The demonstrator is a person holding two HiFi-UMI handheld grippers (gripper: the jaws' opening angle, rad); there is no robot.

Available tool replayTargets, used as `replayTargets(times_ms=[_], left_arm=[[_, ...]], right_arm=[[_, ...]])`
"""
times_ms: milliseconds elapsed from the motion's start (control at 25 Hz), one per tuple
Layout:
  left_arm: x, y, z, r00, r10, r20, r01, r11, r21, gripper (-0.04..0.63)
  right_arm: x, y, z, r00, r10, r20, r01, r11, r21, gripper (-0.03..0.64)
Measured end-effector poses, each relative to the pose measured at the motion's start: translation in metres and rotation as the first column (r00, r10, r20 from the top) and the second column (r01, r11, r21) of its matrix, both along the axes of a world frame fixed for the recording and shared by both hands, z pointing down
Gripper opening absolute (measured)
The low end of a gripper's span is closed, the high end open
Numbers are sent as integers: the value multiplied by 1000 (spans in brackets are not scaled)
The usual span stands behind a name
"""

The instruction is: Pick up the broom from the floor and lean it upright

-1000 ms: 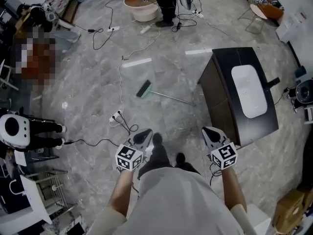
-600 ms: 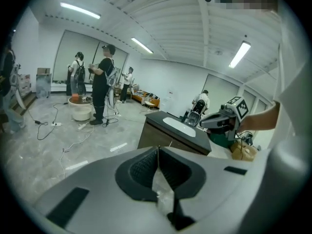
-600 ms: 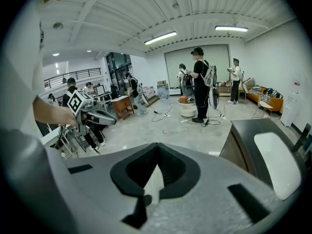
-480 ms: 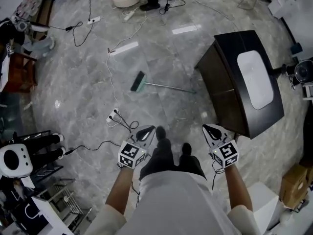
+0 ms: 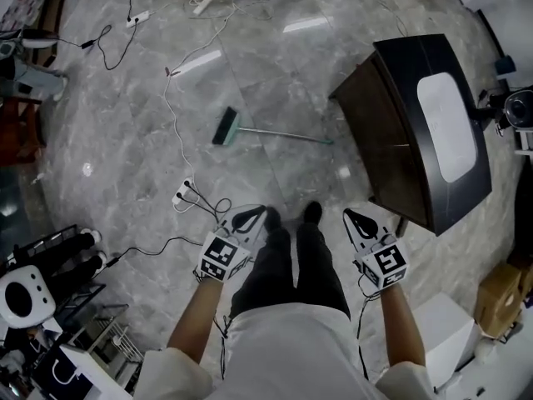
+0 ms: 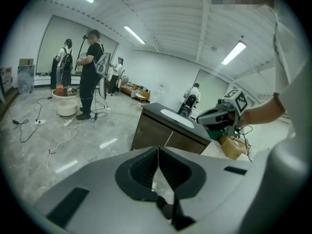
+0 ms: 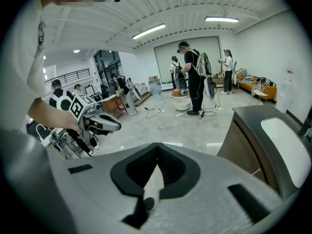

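Left gripper (image 5: 250, 220) and right gripper (image 5: 360, 221), jaws pressed together and empty, face the broom (image 5: 275, 133) at twelve o'clock, where the cabled power strip (image 5: 181, 197) at ten o'clock could trip the person.

Place: a large open lab hall set up for recording work, not a home.
Floor: polished grey stone floor (image 5: 108, 140), bare and wide, filling most of the head view.
Wiring: loose cables (image 5: 169, 98) and a power strip (image 5: 181, 197) lying left of centre.
People: several people (image 7: 195, 79) standing with gear on their backs at the far end.
Lighting: long ceiling lights (image 7: 222, 19) on a white ceiling.
Furnishing: a lone dark cabinet (image 5: 408, 82) with a white basin (image 5: 454, 123), upper right; a cardboard box (image 5: 500, 294), lower right.
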State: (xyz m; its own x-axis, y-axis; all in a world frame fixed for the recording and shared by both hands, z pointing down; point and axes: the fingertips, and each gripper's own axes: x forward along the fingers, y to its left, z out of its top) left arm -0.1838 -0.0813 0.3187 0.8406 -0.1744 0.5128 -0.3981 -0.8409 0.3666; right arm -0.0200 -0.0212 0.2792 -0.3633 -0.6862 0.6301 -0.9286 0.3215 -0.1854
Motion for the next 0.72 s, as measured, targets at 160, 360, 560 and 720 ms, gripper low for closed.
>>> replayTargets(times_ms=[160,360,560,720], left_arm=[[22,-16,34,1000,9,3,-9,1000,-2,11],[41,-36,71,1000,7,11,-7,1000,-2,11],[64,-58,117,1000,-8,20,8,1000,17,11],[84,-80,170,1000,3,15,-4,999,47,11]], right_arm=[[19,-17,38,1000,-1,7,1,1000,-12,2],[35,-41,81,999,4,37,-3,1000,-30,2],[55,-69,133,998,-9,69,13,999,-50,2],[72,-84,196,993,-52,105,60,995,-74,2]])
